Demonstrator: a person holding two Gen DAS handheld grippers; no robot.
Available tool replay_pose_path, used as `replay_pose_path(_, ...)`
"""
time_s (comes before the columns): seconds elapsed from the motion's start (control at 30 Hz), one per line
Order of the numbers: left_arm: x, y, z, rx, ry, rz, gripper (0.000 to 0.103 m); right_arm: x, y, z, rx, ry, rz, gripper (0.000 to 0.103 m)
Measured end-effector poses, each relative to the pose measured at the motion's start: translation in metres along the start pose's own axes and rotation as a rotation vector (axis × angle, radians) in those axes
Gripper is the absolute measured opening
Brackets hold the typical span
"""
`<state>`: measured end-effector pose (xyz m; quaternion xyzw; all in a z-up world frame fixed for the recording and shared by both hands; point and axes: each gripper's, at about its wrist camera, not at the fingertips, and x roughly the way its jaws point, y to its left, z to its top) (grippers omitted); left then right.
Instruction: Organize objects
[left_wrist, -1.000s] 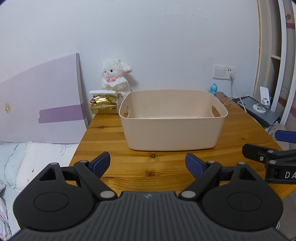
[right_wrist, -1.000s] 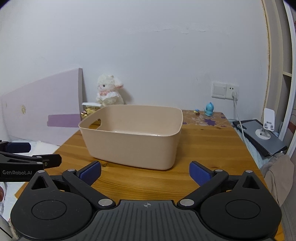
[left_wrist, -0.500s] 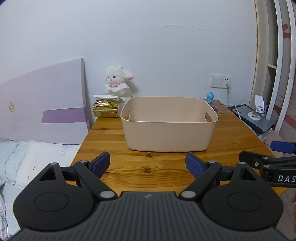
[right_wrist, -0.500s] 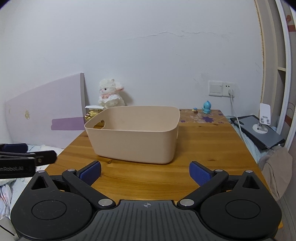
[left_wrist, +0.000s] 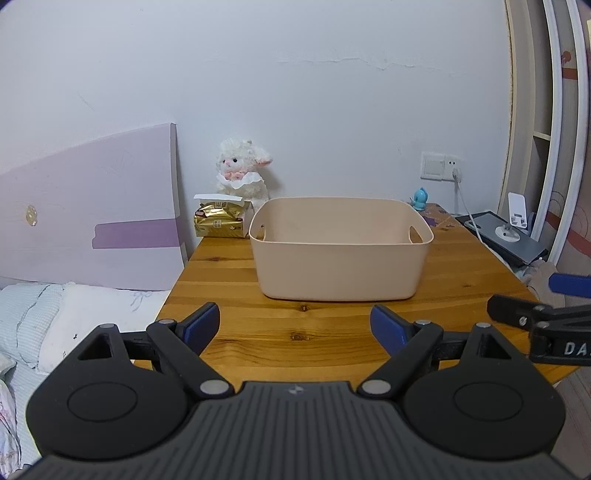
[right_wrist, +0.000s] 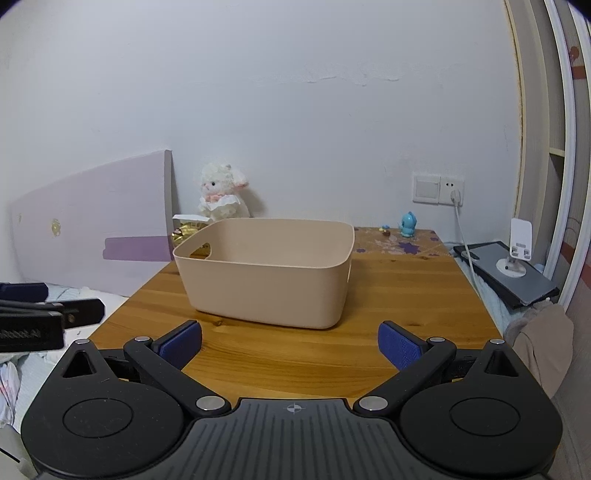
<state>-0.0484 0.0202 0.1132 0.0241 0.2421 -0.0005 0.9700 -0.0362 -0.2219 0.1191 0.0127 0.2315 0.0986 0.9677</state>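
Observation:
A beige plastic bin (left_wrist: 340, 258) (right_wrist: 266, 273) with cut-out handles stands on the wooden table (left_wrist: 229, 288) (right_wrist: 402, 295); from this low angle its inside is mostly hidden. Behind it by the wall sit a white plush lamb (left_wrist: 242, 170) (right_wrist: 221, 192), a gold tissue pack (left_wrist: 219, 221) (right_wrist: 184, 230) and a small blue figurine (left_wrist: 420, 197) (right_wrist: 407, 224). My left gripper (left_wrist: 295, 326) hangs open over the table's near edge, nothing between its blue pads. My right gripper (right_wrist: 290, 347) is open and empty too, short of the bin.
A lilac headboard panel (left_wrist: 92, 221) leans at the table's left, with a bed and pillow (left_wrist: 74, 314) below it. A dark flat device with a white stand (left_wrist: 506, 236) (right_wrist: 513, 273) lies right of the table. A cable runs from the wall socket (right_wrist: 452, 188).
Both grippers have drawn back and risen a little from the bin, which looks smaller and farther now. Both stayed open. Nothing on the table moved.

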Motion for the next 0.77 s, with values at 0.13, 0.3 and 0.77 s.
replay_pose_path(0.13,0.000,-0.001,-0.002,0.014,-0.002,0.011,0.089,-0.004,0.000,0.001,0.001,-0.013,-0.001,0.103)
replay_pose_path(0.3,0.001,0.001,-0.003,0.016,0.002,0.007,0.089,-0.003,-0.001,0.002,0.002,-0.010,-0.003,0.103)
replay_pose_path(0.77,0.015,-0.001,-0.003,0.013,0.039,-0.005,0.090,0.012,-0.004,-0.002,0.016,0.026,-0.006,0.103)
